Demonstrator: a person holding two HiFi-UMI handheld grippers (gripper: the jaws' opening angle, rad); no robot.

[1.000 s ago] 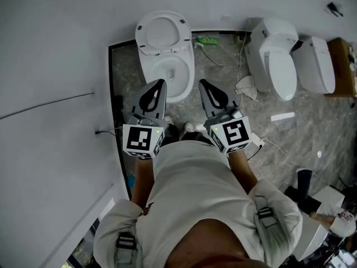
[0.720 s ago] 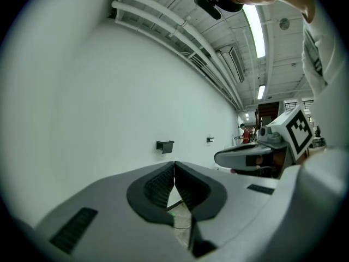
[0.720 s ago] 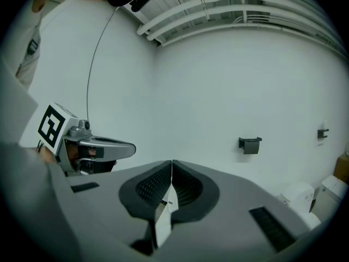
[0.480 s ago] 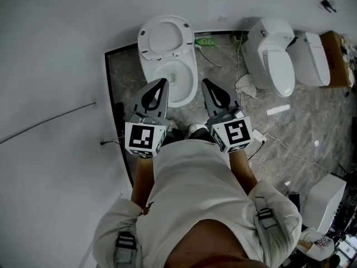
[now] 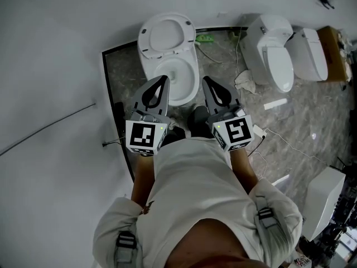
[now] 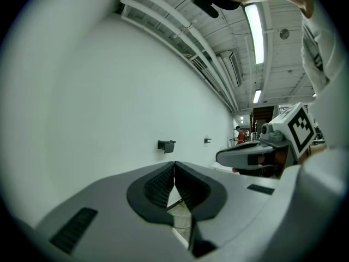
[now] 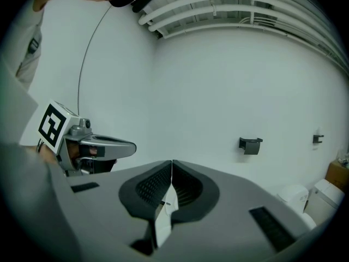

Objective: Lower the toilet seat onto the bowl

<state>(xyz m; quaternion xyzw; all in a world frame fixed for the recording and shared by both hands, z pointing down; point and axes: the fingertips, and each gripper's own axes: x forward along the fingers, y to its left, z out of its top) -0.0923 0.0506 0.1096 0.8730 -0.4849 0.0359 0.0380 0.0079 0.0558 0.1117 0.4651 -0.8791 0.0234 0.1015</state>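
Note:
A white toilet stands against the wall at the top of the head view. Its seat (image 5: 167, 35) is raised and leans back, and the bowl (image 5: 190, 81) below it is open. My left gripper (image 5: 162, 79) hovers at the bowl's front left, shut and holding nothing. My right gripper (image 5: 206, 80) is level with it at the bowl's front right, also shut and empty. Neither touches the seat. In the left gripper view the jaws (image 6: 174, 164) meet in front of a bare wall, and the right gripper view shows the same closed jaws (image 7: 172, 162).
Two more white toilets (image 5: 274, 53) (image 5: 310, 53) stand to the right, with a cardboard box (image 5: 333, 53) beyond them. A crumpled cloth (image 5: 243, 81), a green item (image 5: 205, 38) and cables lie on the marble floor. A white wall runs along the left. A white box (image 5: 323, 197) sits at lower right.
The person has stepped closer to the toilet. Both grippers have moved forward together and now hang over the bowl's front edge. Both stay shut.

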